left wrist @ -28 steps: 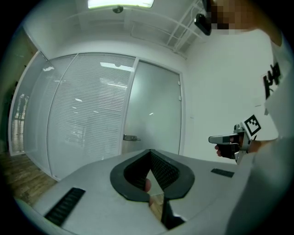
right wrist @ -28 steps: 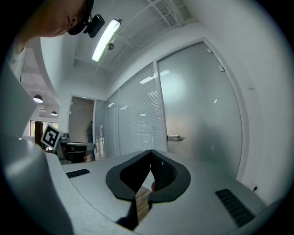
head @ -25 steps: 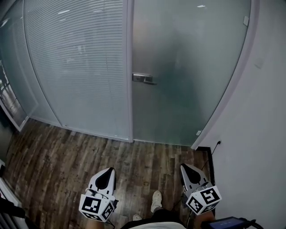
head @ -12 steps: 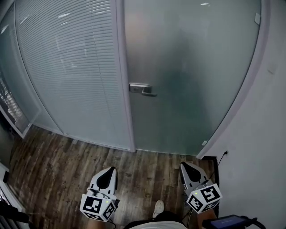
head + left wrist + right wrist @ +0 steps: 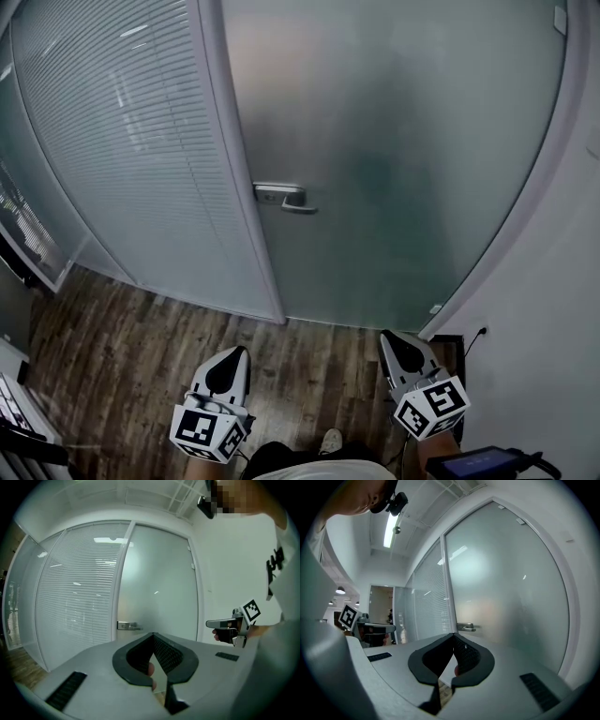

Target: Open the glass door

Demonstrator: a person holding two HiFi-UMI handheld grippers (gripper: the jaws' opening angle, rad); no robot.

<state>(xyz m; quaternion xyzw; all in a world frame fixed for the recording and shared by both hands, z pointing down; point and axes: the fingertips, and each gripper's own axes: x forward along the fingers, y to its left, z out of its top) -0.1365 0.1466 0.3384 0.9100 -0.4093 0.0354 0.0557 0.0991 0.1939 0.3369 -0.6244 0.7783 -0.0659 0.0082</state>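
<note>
The frosted glass door (image 5: pixel 394 159) stands closed ahead of me, with a metal lever handle (image 5: pixel 281 198) at its left edge. In the head view my left gripper (image 5: pixel 225 367) and right gripper (image 5: pixel 400 350) are held low, side by side, both pointing at the door and well short of it. Both are shut with nothing between the jaws. The left gripper view shows the handle (image 5: pixel 127 626) beyond the left gripper (image 5: pixel 153 635), with the right gripper (image 5: pixel 228 624) off to the right. From the right gripper (image 5: pixel 453 635), the handle (image 5: pixel 466 627) lies straight ahead.
A fixed glass panel with horizontal blinds (image 5: pixel 122 141) adjoins the door on the left, across a grey frame post (image 5: pixel 239 187). A white wall (image 5: pixel 553 309) with a socket (image 5: pixel 482 331) closes the right side. Dark wood flooring (image 5: pixel 122 356) lies below. My shoe (image 5: pixel 328 439) shows between the grippers.
Both grippers and the head have moved toward the door. The door fills more of the view and its handle sits lower and further left. Both jaws stay shut.
</note>
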